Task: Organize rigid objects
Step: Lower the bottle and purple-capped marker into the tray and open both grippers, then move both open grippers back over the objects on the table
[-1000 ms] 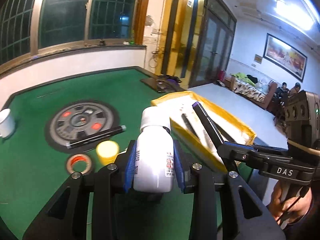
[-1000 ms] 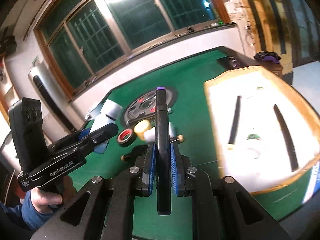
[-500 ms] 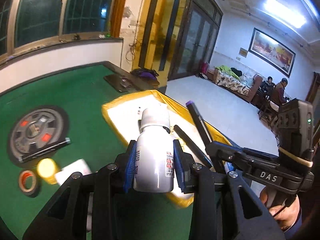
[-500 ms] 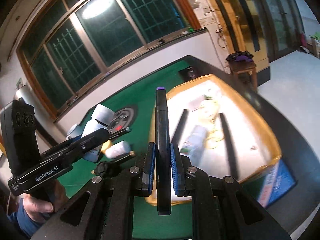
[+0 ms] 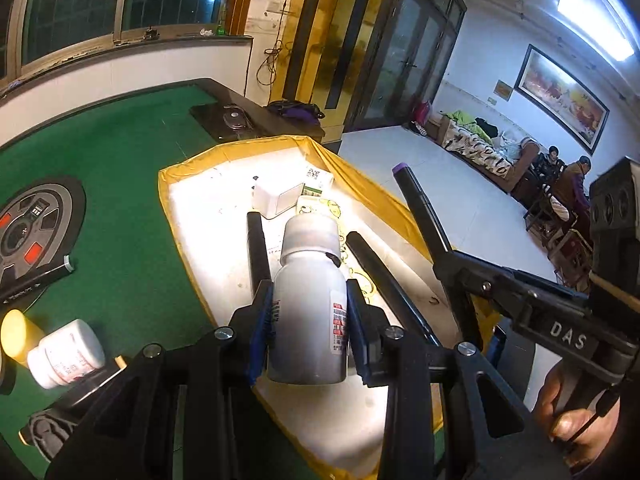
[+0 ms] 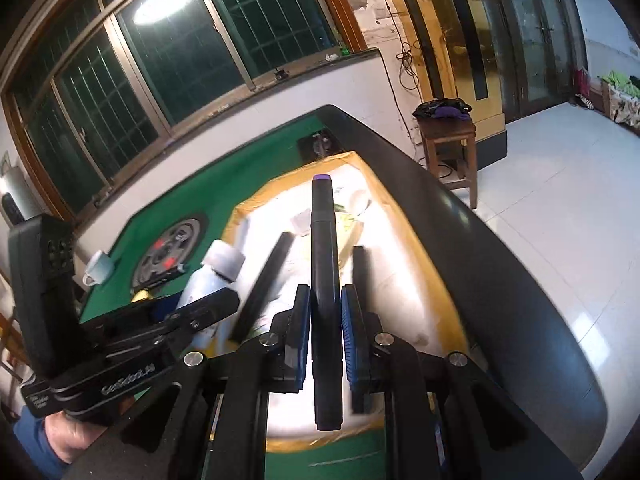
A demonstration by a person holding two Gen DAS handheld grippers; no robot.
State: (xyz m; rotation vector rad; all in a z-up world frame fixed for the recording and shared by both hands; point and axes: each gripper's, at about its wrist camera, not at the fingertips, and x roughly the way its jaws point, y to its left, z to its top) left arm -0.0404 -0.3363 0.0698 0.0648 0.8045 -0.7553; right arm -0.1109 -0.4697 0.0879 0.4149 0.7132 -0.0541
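Both grippers now over the yellow-rimmed tray, off the green table — left gripper clamps upright white pill bottle; right gripper clamps purple-capped black marker; 2 markers in tray.

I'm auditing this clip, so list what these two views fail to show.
- White bottle label: left wrist view, print too small, partly behind the left gripper pads.
- Tray contents: right wrist view, blurred, overexposed.
- Marker lower end: past the right gripper, body unreadable.
- Yellow-capped item: cut off by left edge.
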